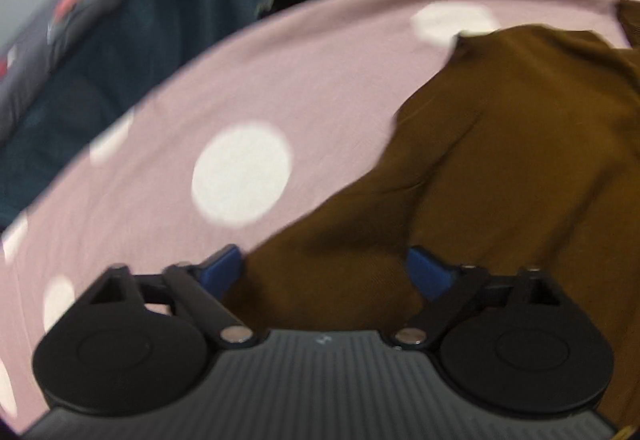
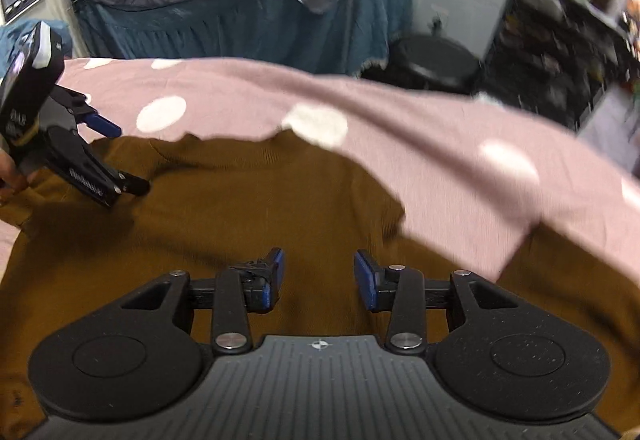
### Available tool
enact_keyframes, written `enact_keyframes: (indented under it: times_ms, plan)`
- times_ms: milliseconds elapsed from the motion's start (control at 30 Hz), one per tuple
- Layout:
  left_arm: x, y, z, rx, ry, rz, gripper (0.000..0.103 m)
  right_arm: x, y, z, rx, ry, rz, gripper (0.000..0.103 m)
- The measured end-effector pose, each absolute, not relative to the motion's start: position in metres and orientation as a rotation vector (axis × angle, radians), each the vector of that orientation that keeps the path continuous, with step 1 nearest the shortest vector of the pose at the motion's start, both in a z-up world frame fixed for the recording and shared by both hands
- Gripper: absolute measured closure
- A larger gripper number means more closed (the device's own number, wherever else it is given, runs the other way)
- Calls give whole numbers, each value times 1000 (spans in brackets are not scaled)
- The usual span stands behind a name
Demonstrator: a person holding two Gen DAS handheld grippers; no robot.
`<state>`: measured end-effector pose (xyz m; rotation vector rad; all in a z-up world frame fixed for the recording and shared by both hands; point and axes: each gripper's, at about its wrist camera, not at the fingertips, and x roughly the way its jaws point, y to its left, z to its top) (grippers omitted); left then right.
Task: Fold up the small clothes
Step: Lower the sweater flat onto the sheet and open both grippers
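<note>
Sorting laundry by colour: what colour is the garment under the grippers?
Mustard brown garment, clearest in the right wrist view.

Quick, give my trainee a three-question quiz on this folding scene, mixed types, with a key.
1. True or false: the right gripper is clamped on the brown garment.
2. The brown garment lies on: A) a bare wooden table, B) a pink sheet with white dots, C) a grey blanket.
3. Fill in: both grippers, including the left gripper, have their jaws ____.

Key: 1 false; 2 B; 3 open.

Black hand-held gripper (image 2: 319, 276), blue pads (image 2: 365, 274)
</note>
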<state>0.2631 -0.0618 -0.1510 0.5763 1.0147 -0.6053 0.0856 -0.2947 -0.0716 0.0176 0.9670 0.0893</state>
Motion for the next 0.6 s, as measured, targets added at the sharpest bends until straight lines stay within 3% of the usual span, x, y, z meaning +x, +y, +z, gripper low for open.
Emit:
enact_keyframes:
  times_ms: [67,167,233,300,367,433,500,533,600]
  plan:
    - [264,-66,-144,545,1029,-596,92,75,-299,-75,53,985,74,37]
    - [270,-59,-122,524,912,-471,101,60,-307,-76,89,992,42,37]
    - [280,-45,-108,470,843,-303,100,52,-312,-73,118,986,18,38]
    - [295,-35,-111,445,881,-185,85,47,-317,-70,141,972,-13,38]
    - [303,-31,-120,455,961,-159,53,42,-321,-68,168,977,-25,38]
    - [296,-31,-122,469,957,-155,47,37,-325,-65,182,960,-43,38]
    - [282,-37,-118,471,962,-174,25,32,-329,-60,158,932,-63,38]
    - [271,-40,-117,473,963,-181,9,31,-333,-56,125,908,-76,38]
    - [241,-49,-111,468,948,-218,5,31,-342,-51,27,867,-112,35]
